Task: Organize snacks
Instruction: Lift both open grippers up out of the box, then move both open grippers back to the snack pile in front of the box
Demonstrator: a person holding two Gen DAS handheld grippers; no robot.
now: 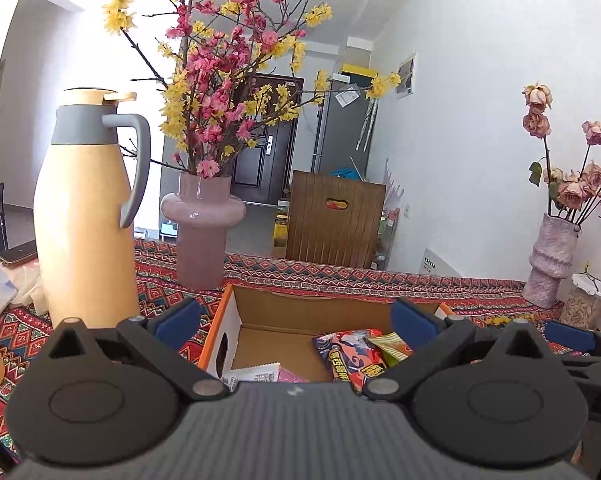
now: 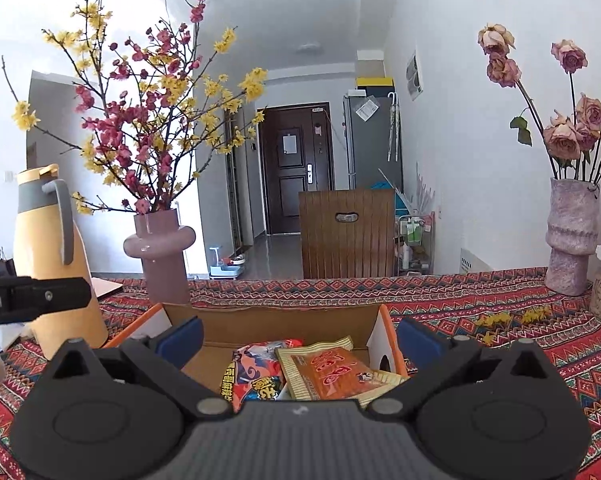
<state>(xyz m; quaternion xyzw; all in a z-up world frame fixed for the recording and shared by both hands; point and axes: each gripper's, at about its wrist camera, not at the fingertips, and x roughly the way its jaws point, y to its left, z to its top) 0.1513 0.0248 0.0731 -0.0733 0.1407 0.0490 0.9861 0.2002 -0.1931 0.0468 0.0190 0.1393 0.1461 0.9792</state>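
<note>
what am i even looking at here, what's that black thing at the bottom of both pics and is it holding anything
The black shape is a hand-held gripper; a person carries one in each hand, and each has a camera looking forward along its two blue-padded fingers. One picture comes from the left gripper, the other from the right gripper. Both are open and hold nothing.

They hover at a cardboard box on a patterned tablecloth. In the box lie snack packets, among them a red and blue packet and an orange packet. Behind stand a yellow thermos jug, a pink vase of blossom branches, and on the right a textured vase of faded roses.
</note>
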